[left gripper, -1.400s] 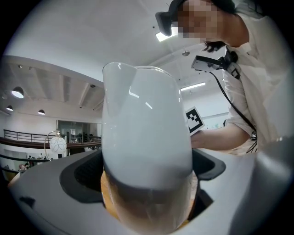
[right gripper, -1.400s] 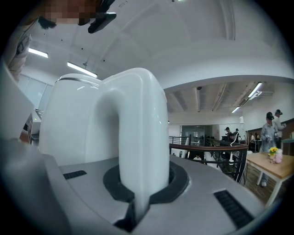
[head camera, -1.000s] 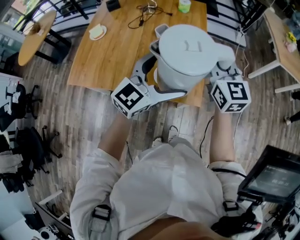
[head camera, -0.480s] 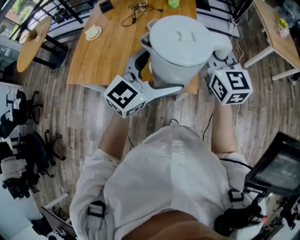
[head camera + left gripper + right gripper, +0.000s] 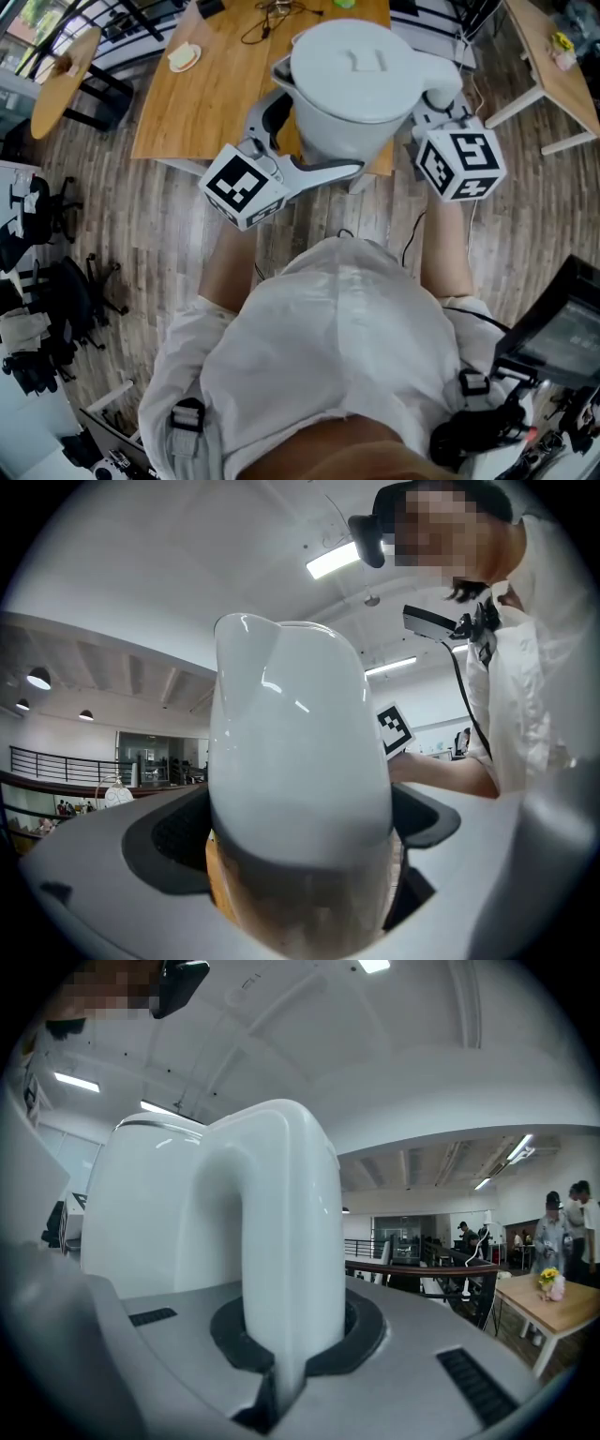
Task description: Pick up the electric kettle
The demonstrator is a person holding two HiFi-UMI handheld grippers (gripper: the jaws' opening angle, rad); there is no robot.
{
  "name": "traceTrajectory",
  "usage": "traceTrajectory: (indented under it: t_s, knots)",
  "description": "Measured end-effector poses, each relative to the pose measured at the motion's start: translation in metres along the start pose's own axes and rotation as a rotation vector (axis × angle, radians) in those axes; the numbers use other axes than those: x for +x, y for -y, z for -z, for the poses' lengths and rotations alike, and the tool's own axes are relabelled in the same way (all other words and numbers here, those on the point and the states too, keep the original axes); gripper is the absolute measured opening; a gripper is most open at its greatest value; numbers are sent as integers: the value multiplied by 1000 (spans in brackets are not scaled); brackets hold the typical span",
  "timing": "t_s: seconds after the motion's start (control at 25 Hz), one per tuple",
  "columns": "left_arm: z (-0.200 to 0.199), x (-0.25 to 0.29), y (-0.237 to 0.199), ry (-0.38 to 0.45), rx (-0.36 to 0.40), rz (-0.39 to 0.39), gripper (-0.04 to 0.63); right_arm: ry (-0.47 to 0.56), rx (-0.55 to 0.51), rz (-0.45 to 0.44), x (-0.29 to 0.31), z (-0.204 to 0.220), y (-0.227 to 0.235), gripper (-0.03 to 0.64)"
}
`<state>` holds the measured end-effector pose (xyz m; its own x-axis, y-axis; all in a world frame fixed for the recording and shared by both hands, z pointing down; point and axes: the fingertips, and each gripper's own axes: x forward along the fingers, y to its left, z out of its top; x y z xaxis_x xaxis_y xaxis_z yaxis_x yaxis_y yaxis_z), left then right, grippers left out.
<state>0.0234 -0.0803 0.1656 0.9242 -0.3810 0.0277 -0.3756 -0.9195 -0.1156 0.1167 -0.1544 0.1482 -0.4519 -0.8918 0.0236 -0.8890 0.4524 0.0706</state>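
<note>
My left hand-held gripper (image 5: 309, 136) is clamped on the spout side of the electric kettle (image 5: 354, 75). The kettle hangs clear above the near edge of the wooden surface (image 5: 216, 94), between both tools. My right hand-held gripper (image 5: 433, 101) is pinched tight on the handle. The shell looks rigid and glossy, likely slippery, so the handle is the surest hold. Count: one kettle, two hand-held grippers.

A wooden table (image 5: 214, 98) stands on a plank floor (image 5: 131, 246). A small plate (image 5: 184, 58) lies near its left edge, and a cable tangle (image 5: 272, 10) at its far side.
</note>
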Motion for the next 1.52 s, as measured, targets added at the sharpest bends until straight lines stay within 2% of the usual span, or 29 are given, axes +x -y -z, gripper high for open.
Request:
traceTrajectory:
  t_s: [1.52]
  knots:
    - [0, -4, -2, 0, 0, -5, 581, -4, -17, -13, 3, -2, -5, 12]
